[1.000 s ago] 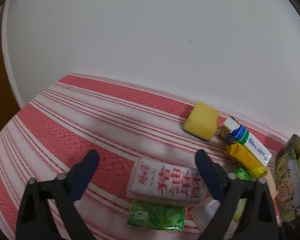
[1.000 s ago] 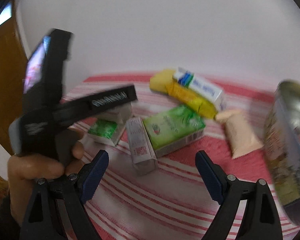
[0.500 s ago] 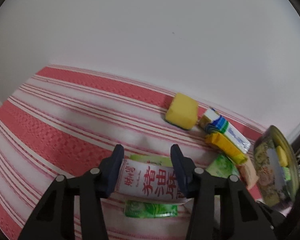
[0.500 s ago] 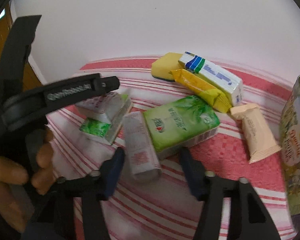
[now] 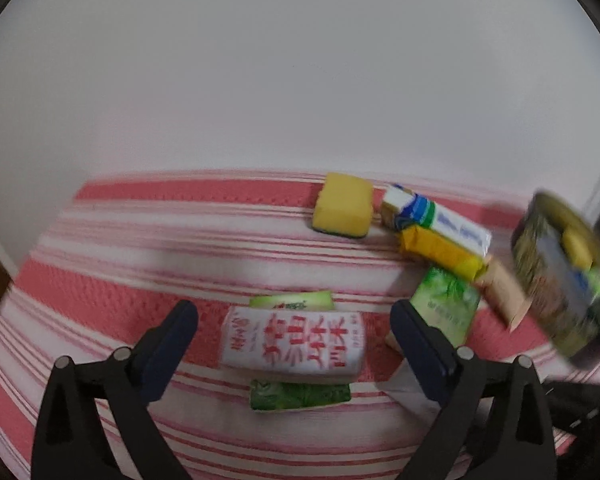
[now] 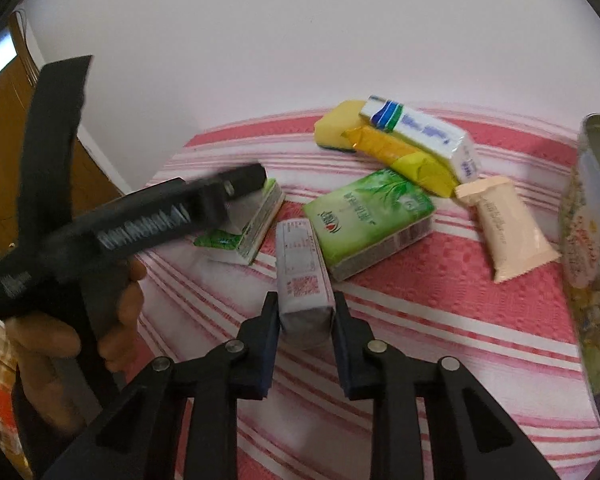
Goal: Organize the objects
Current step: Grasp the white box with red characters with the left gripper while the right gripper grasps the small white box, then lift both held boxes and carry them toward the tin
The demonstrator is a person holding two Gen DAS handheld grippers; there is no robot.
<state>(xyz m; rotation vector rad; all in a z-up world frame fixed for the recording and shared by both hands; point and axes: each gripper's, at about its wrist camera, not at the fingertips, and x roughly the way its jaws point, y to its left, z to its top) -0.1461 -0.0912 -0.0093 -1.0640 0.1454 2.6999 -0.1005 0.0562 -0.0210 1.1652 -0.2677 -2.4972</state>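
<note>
My left gripper (image 5: 294, 318) hovers over a white packet with red characters (image 5: 294, 342). Its jaws are opening wide, and the pads stand clear of the packet on both sides. That packet lies on a small green pack (image 5: 300, 396). In the right wrist view my right gripper (image 6: 306, 304) is shut on the near end of a white tissue packet with a printed code (image 6: 302, 268), which rests on the striped cloth (image 6: 440, 320). A hand (image 6: 60, 340) holds the left gripper's black body (image 6: 140, 232) at the left of that view.
A yellow sponge (image 6: 334, 128), a white-and-blue packet (image 6: 424, 136) and a yellow packet (image 6: 400, 160) lie by the white wall. Nearer sit a large green tissue pack (image 6: 368, 220) and a beige snack bag (image 6: 504, 232). A printed tin (image 6: 592, 220) stands at the right edge.
The left jaws closed in on the red-lettered packet, then spread wide again, and the left view rolled. The right jaws went from wide to shut on the white tissue packet.
</note>
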